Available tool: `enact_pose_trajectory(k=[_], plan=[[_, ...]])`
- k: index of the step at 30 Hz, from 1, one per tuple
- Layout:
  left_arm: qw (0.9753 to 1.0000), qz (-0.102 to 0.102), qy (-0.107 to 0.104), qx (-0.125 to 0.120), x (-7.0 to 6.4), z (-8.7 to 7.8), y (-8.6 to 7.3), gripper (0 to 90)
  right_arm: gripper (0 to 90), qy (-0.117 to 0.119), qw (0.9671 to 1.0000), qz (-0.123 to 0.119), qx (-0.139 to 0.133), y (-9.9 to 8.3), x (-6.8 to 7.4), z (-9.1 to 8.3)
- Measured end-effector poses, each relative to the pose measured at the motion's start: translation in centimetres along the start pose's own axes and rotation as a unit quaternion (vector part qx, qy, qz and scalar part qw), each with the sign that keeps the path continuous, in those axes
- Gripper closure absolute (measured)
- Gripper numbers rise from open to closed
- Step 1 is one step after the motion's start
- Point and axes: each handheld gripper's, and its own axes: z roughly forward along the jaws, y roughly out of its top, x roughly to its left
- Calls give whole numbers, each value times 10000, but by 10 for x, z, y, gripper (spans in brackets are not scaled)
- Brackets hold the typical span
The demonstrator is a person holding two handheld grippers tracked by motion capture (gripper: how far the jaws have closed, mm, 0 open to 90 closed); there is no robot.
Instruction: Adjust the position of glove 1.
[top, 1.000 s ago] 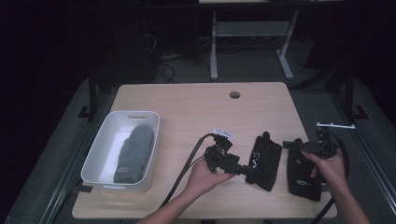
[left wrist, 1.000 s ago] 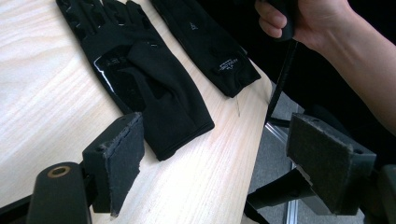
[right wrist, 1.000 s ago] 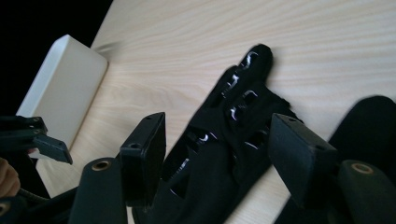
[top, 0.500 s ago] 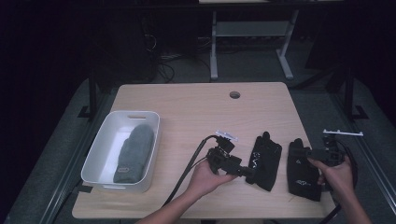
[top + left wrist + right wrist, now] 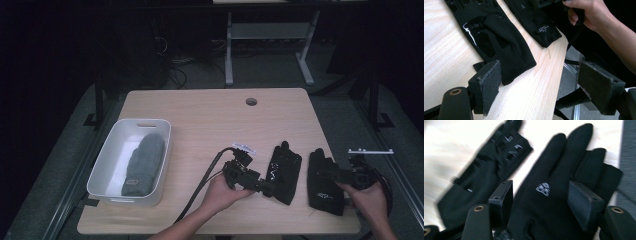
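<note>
Two black gloves near the tabletop's front right corner, left gripper (image 5: 267, 187) spread wide at the left glove (image 5: 284, 171) cuff, right gripper (image 5: 541, 202) spread wide over the right glove (image 5: 324, 181)

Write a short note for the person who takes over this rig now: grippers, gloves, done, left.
Left gripper: open, jaws at the cuff of the left black glove, not gripping.
Right gripper: open, over the right black glove, not gripping.
Both black gloves lie flat near the table's front right edge.
Done: a grey glove lies in the white bin.
Left: probably both black gloves into the bin.
</note>
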Motion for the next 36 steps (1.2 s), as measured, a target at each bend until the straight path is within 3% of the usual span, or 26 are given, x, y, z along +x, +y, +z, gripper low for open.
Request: enact_pose_trajectory(k=[5,8,12,16,19,26,36], plan=[[10000,2,9,-6,0,-1,-1,195,400,-552,9972,-446,247,-4,10,7],[10000,-7,14,-12,1,-2,-2,195,433,-959,9912,-829,370,-9,15,14],[10000,-40,32,-12,2,-2,-3,196,493,-1261,9847,-1140,377,-13,23,18],[10000,-31,47,-9,2,-3,-4,196,667,-1147,9863,-1130,368,-13,25,18],[10000,-37,49,-10,2,-3,-4,197,737,-1082,9874,-1094,380,-13,26,18],[10000,-27,68,-29,2,-5,-4,197,759,-889,9930,-729,275,-9,23,9],[9999,-16,97,-78,1,-10,-4,197,757,-562,9971,-511,5,11,43,-12]])
